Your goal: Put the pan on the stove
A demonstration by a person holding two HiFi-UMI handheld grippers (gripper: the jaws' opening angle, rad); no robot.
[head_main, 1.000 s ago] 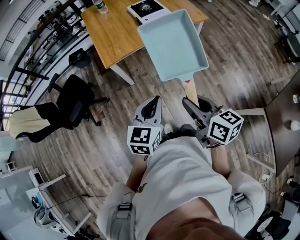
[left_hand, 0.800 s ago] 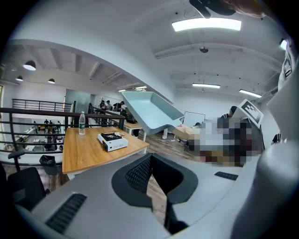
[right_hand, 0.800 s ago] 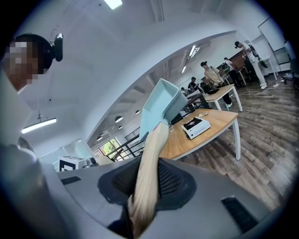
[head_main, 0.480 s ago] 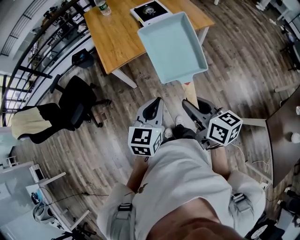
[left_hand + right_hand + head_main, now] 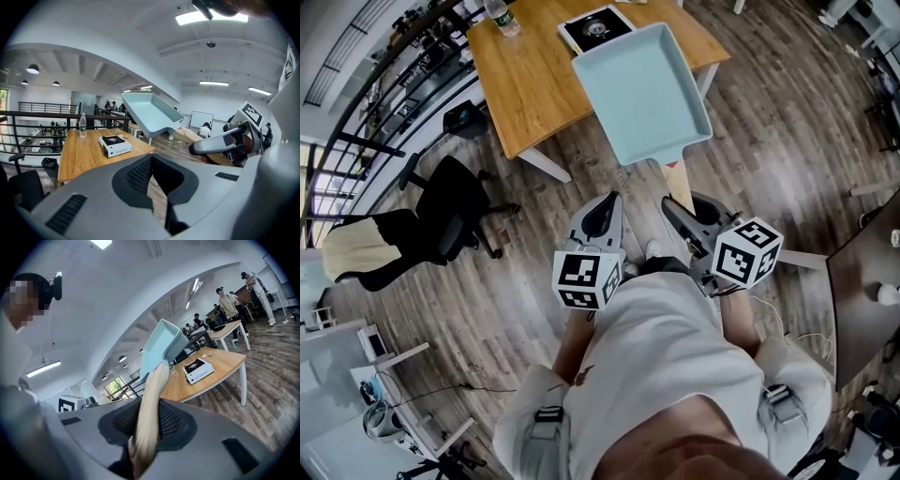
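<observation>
Right gripper (image 5: 674,205) is clamped on the pan's wooden handle (image 5: 679,181). In the right gripper view the pale handle (image 5: 146,413) runs straight up between both pads, which press on it. The pan (image 5: 642,94) is light blue, rectangular and empty. It is held up in the air and tilted, with its far end higher. From the head view it hangs over the near right edge of the table (image 5: 530,84) and the wood floor (image 5: 769,122) beside it.

Stove (image 5: 596,25) is a small white single burner sitting on the far part of the table, just past the pan's far left corner. In the left gripper view the pan (image 5: 150,112) is above and to the right of the stove (image 5: 115,145), not touching it. Pan is not on the stove yet.

Left gripper (image 5: 607,201) is to the left of the handle and apart from it. Its jaws are pressed nearly together with only a sliver of floor showing between them, and it holds nothing.

Bottle (image 5: 501,13) stands at the table's far left. A black chair (image 5: 455,211) is on the floor to the left, near the railing.
</observation>
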